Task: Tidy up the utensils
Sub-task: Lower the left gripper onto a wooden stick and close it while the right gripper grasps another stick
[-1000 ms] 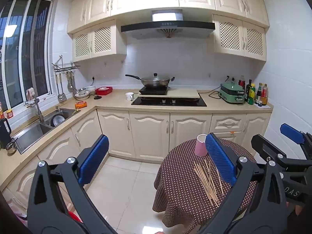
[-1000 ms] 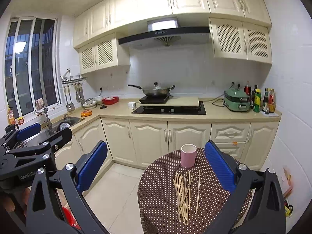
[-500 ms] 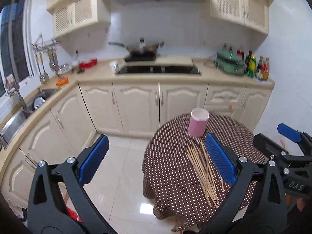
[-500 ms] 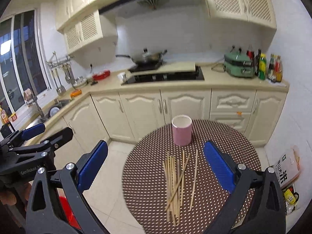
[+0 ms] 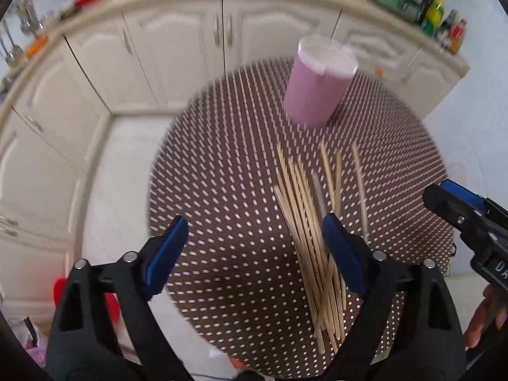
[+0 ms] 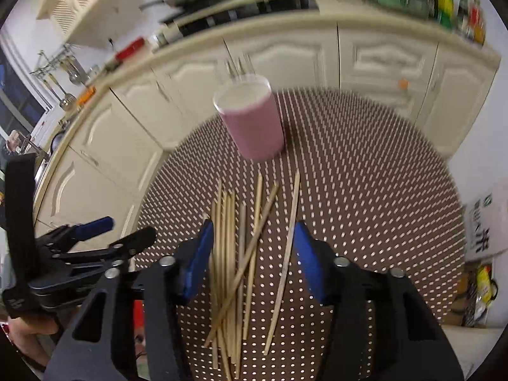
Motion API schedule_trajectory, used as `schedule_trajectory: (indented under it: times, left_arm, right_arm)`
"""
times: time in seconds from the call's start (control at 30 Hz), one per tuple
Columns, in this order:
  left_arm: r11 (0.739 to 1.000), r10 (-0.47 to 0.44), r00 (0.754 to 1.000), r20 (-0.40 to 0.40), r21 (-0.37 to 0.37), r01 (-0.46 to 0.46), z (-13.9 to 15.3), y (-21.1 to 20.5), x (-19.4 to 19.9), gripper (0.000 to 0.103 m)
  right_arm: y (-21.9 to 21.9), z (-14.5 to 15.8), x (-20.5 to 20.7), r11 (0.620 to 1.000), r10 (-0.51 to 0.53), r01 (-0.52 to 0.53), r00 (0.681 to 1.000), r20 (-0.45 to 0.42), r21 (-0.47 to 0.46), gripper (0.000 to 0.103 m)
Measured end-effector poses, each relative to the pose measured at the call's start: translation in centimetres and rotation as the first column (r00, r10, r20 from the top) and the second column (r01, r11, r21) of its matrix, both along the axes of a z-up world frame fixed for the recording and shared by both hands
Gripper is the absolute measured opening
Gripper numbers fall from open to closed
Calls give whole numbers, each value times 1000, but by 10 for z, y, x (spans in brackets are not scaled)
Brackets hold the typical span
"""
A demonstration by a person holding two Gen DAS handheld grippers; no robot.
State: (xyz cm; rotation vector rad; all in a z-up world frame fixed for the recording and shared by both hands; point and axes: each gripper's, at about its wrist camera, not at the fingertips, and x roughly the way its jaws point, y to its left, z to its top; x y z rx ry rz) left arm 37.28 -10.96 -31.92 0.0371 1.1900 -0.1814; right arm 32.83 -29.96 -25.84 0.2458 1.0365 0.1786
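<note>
Several wooden chopsticks (image 5: 312, 222) lie loose on a round brown polka-dot table (image 5: 228, 171); they also show in the right wrist view (image 6: 244, 244). A pink cup (image 5: 319, 84) stands upright beyond them, also in the right wrist view (image 6: 252, 120). My left gripper (image 5: 254, 238) is open above the table, left of the pile, its right finger over the sticks. My right gripper (image 6: 252, 238) is open and straddles the pile just above it. Neither holds anything.
Cream kitchen cabinets (image 5: 177, 41) and the counter run behind the table. Bottles (image 6: 460, 9) stand at the counter's right end. White tile floor (image 5: 117, 171) lies left of the table. A bag (image 6: 479, 228) sits on the floor at the right.
Both grippers have tilted down and moved in over the table. The right gripper's jaws have narrowed and now bracket the chopsticks. The view is motion-blurred.
</note>
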Motion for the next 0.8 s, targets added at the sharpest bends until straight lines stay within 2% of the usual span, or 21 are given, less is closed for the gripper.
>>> schedule_trajectory:
  times: [0.17,0.23,0.33,0.5,0.63,0.8]
  left_arm:
    - [1000,-9,991,-132,16,12,-51,-15,19,70]
    - [1000,-3,986,-165,6,4,-62,-15,24,59]
    - [1000,10,975,-223,-21,-15,-74,-15,28,55]
    - [999,17,969,-246,-43,-28,-80,-18,31,48]
    - [998,13,964,-266,-48,-27,-82,-22,27,36]
    - [997,-1,960,-280,-79,-22,-88,-24,28,25]
  right_arm:
    - [-7,-29,19,999,40,-37,993,-107,26,38]
    - [-10,-37,24,998,49,-45,989,-136,36,38]
    - [-15,-48,32,998,58,-51,983,-172,45,38]
    - [-21,-58,38,998,58,-49,976,-212,50,38]
    - [-19,-62,43,997,59,-48,972,-228,54,38]
    - [-19,-66,47,998,47,-35,970,-239,52,38]
